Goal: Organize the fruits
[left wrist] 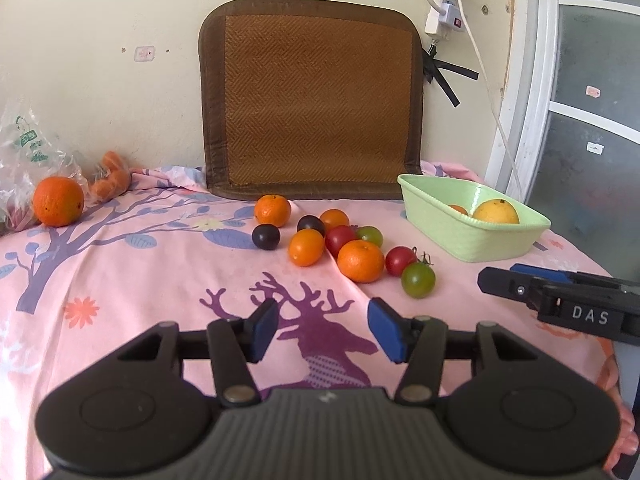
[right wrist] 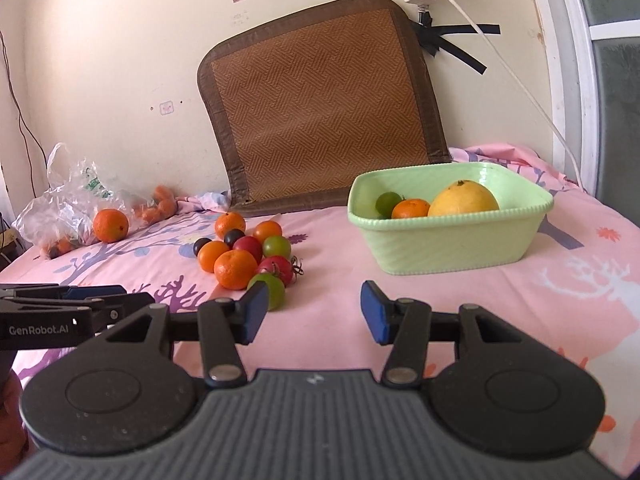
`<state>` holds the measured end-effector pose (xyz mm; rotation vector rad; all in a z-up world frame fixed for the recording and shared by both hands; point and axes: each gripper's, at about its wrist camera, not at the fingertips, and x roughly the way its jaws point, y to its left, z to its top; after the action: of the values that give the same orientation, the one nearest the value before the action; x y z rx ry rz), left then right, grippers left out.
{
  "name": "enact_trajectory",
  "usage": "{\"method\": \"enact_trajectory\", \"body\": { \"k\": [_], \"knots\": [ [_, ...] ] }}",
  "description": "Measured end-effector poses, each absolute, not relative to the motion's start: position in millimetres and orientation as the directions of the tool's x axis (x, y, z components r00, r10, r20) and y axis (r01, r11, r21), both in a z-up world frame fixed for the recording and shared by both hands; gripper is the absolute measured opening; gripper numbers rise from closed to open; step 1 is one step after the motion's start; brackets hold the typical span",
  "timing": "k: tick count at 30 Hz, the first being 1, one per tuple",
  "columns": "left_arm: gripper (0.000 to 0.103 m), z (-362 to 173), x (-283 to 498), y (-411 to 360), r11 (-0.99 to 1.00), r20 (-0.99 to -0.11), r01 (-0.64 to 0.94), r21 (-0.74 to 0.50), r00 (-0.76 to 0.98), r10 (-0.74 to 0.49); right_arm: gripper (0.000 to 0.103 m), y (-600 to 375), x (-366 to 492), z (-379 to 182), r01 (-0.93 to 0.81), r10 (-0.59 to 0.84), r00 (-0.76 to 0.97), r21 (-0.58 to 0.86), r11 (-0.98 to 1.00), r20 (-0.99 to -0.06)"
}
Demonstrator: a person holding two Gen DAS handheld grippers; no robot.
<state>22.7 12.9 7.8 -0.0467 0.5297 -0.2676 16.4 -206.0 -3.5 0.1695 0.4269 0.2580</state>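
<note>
A heap of small fruits lies on the pink cloth: mandarins [left wrist: 360,261], red tomatoes [left wrist: 400,261], green tomatoes [left wrist: 418,279] and dark plums [left wrist: 265,236]. The same heap shows in the right wrist view, with a mandarin [right wrist: 235,269] at its front. A green basket [left wrist: 472,236] at the right holds a yellow citrus [right wrist: 463,199], a mandarin [right wrist: 410,208] and a green fruit [right wrist: 387,204]. My left gripper [left wrist: 323,328] is open and empty, short of the heap. My right gripper [right wrist: 312,310] is open and empty, between heap and basket [right wrist: 448,248].
A large orange [left wrist: 58,201] sits at the far left beside a plastic bag [left wrist: 28,148] and orange peel [left wrist: 112,180]. A woven brown mat [left wrist: 314,100] leans on the wall behind. The right gripper's body [left wrist: 576,304] is to the right of the left one.
</note>
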Motion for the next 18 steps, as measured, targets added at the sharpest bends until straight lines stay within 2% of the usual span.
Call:
{"method": "enact_trajectory", "body": {
  "k": [18],
  "knots": [
    [0.055,7.3,23.6,13.8,0.964,-0.491,0.240,-0.113,0.830,-0.264,0.058,-206.1,16.1,-2.9,-0.211,0.283,0.879,0.218,0.953,-0.383]
  ]
}}
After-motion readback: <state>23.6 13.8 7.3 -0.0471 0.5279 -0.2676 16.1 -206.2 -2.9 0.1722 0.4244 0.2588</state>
